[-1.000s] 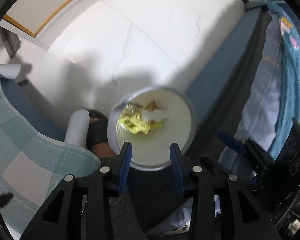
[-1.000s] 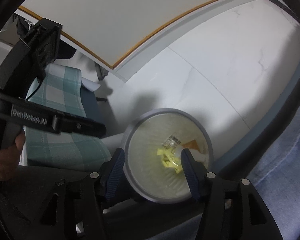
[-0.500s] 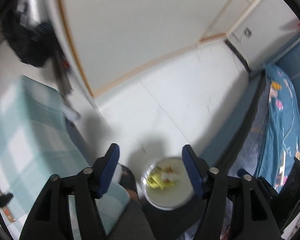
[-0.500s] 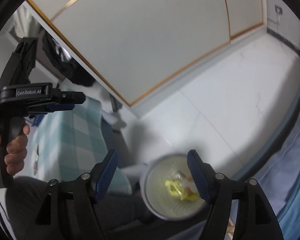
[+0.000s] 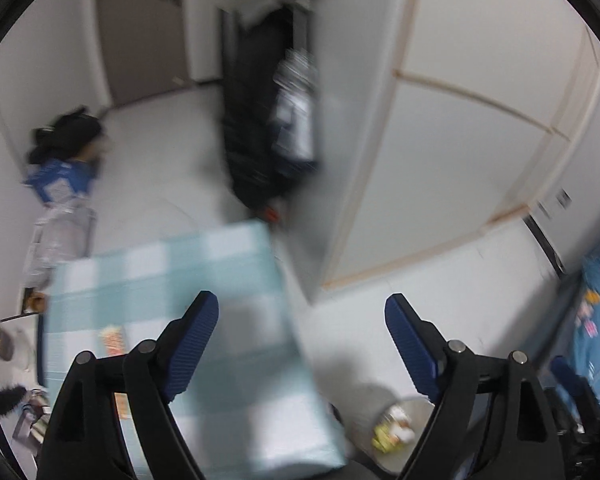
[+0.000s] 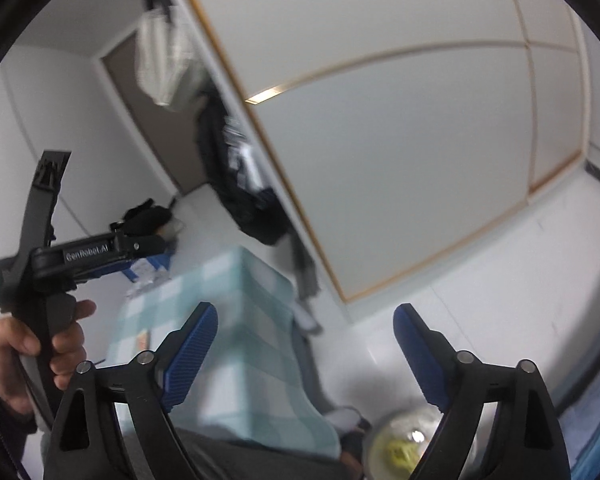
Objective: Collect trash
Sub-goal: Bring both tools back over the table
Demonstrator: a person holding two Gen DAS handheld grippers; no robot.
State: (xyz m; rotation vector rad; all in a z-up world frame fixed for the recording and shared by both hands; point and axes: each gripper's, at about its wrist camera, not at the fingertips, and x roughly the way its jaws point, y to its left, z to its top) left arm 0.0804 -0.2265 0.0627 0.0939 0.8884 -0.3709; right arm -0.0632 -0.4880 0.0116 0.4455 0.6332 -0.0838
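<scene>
A round white bin (image 5: 396,428) stands on the floor at the bottom of the left wrist view, with yellow and white trash inside. The right wrist view shows the same bin (image 6: 404,440) low at the bottom right. My left gripper (image 5: 300,300) hangs high above the checked table, jaws opening, nothing between them. My right gripper (image 6: 306,312) is likewise raised, jaws opening and empty. An orange wrapper (image 5: 112,336) lies on the teal checked tablecloth (image 5: 204,272); the picture is blurred. A hand (image 6: 28,344) holds the left gripper's handle at the left of the right wrist view.
Dark clothes hang on a rack (image 5: 260,120) beyond the table (image 6: 240,312). Bags and a black bundle (image 5: 60,168) lie on the floor at the left. A blue bed (image 5: 596,320) is at the right edge. White wall panels (image 6: 420,160) run behind.
Both grippers have risen away from the bin and tipped upward, and their jaws have widened. The bin has shrunk to the bottom of both views; the table and room came into sight.
</scene>
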